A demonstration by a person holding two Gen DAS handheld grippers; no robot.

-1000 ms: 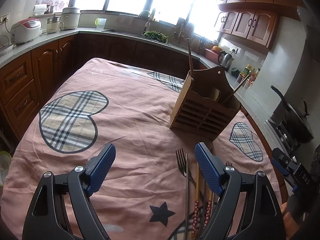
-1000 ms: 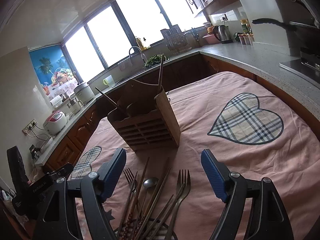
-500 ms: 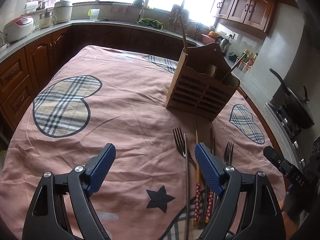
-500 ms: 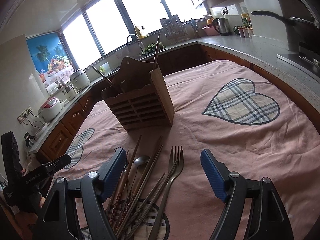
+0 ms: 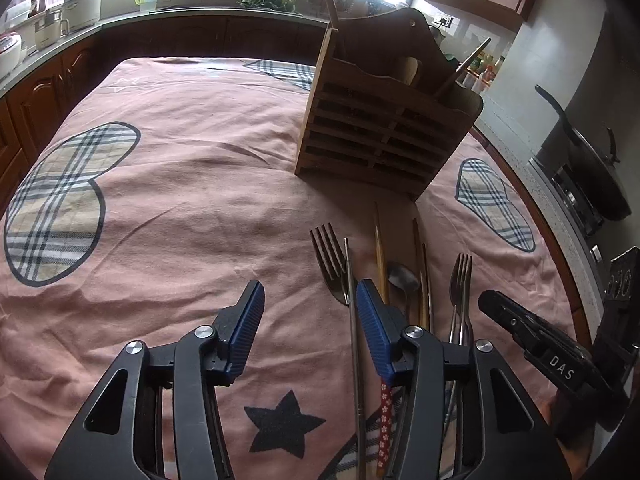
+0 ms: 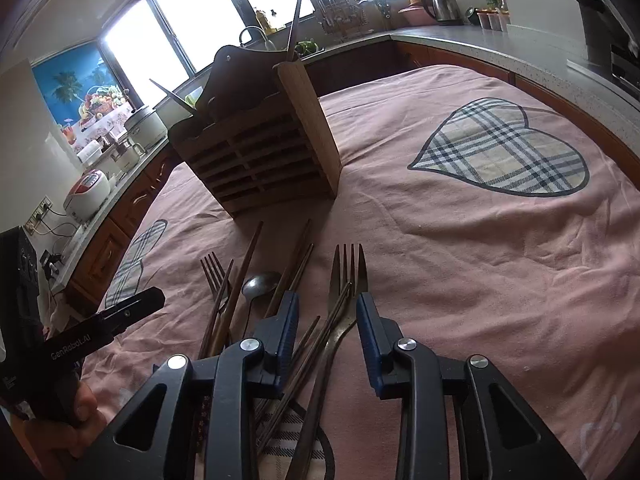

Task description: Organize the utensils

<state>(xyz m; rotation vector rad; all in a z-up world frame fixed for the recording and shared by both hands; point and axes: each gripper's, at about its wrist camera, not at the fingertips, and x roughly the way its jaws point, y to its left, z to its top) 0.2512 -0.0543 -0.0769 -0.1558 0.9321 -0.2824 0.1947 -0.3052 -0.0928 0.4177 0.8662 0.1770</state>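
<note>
Utensils (image 5: pixel 404 280) lie side by side on the cloth-covered surface (image 5: pixel 192 184), just before the wooden holder (image 5: pixel 384 128). Left tongs (image 5: pixel 310 296), jaws just narrowing, straddle a metal chopstick (image 5: pixel 354 320), pads not touching it. Right tongs (image 6: pixel 327 308), also narrowing, flank a fork (image 6: pixel 348 276) without visible contact.

Slatted wooden caddy (image 5: pixel 384 128), shiny metal forks (image 6: pixel 347 280), soft matt pink cloth (image 5: pixel 200 200)
</note>
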